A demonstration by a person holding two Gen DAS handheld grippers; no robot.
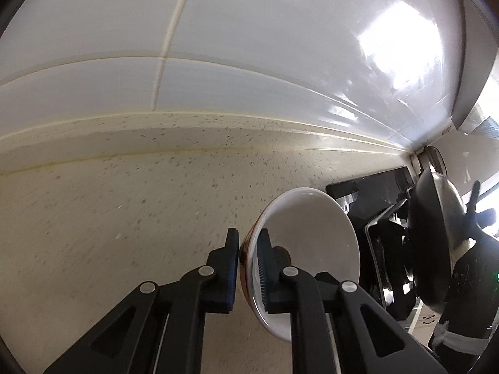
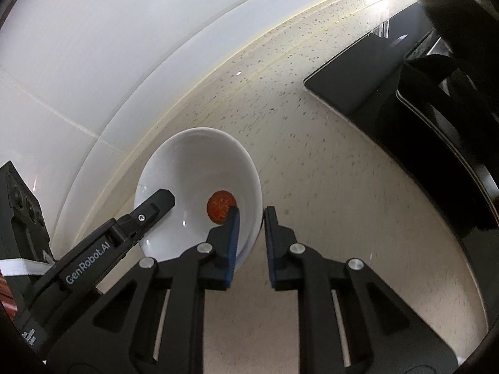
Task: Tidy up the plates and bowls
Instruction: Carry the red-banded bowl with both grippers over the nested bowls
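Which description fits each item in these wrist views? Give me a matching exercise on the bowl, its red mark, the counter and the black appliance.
1. white bowl
2. red mark
3. counter
4. black appliance

a. speckled beige
b. rim clamped by left gripper and right gripper
c. on the counter, apart from the bowl
d. on the bowl's inside bottom

Pairs: 1-b, 2-d, 3-a, 4-c

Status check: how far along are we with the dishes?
Nothing looks stacked or put away yet. In hand: the white bowl, left gripper shut on one rim, right gripper on the opposite rim. Still to do: placing it; no plates or other bowls show on the counter.
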